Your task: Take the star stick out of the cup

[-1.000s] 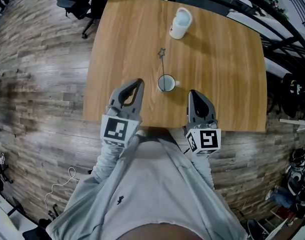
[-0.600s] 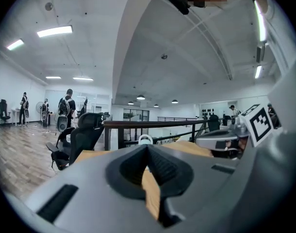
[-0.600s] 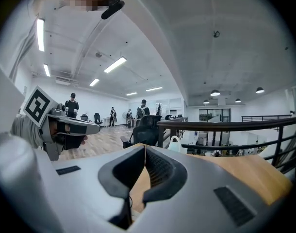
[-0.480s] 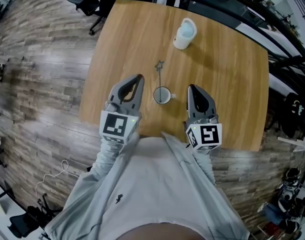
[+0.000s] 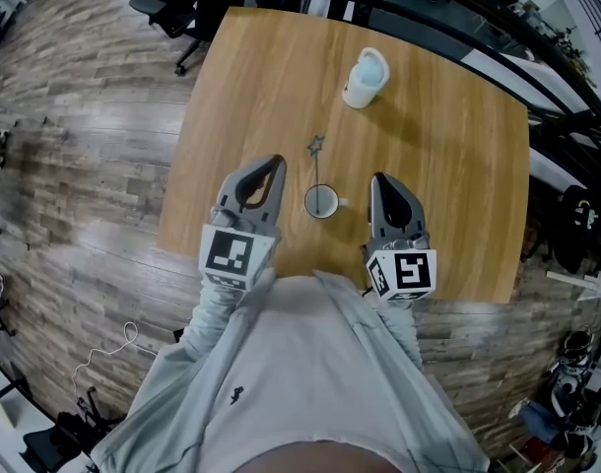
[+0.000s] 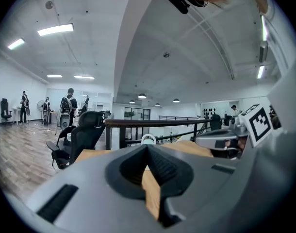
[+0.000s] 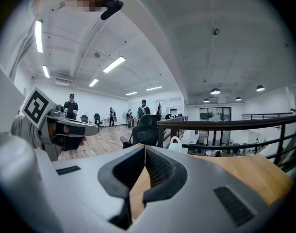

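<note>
With the left gripper [image 5: 271, 164] and right gripper [image 5: 380, 181] both closed on nothing either side of the cup [image 5: 308, 203] — the star stick [image 5: 319, 170] leaning out of it — a sideways pull would likely have tipped the unsteadied cup.

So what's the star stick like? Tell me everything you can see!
The star stick is a very thin, straight rod with a small grey-looking star on its top end. Its bottom end sits inside the little white cup, and it seems to lean away from the person, so the star shows over the wooden table. Only the cup touches it. It is too small to tell what it is made of.
</note>
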Demonstrator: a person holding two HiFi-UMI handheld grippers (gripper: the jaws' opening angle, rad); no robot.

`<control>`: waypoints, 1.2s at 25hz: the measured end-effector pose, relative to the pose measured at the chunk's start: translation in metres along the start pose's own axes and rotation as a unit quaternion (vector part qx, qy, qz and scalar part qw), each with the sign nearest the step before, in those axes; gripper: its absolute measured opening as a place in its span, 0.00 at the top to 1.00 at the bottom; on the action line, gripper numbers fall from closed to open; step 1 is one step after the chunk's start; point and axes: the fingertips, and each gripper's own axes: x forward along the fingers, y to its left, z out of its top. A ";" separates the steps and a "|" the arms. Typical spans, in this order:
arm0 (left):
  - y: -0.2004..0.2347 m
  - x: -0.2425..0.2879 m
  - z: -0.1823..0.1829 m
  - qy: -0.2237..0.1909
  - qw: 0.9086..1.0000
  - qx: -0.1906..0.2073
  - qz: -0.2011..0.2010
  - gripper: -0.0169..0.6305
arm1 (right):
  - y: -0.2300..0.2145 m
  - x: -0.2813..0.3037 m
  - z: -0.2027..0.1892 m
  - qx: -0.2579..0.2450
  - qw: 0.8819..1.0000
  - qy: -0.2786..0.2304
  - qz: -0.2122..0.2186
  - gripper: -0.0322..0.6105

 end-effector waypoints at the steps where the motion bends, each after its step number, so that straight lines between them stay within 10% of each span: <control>1: 0.002 0.001 0.000 0.000 1.000 -0.002 0.000 0.94 | 0.000 0.001 0.000 0.001 1.000 0.000 -0.002 0.92; 24: 0.017 0.013 -0.010 0.008 1.000 -0.017 -0.003 0.94 | 0.017 0.027 -0.028 0.022 0.997 0.049 0.048 0.92; 30: 0.022 0.009 -0.021 0.015 1.000 -0.024 0.006 0.94 | 0.037 0.039 -0.050 0.026 0.992 0.078 0.093 0.74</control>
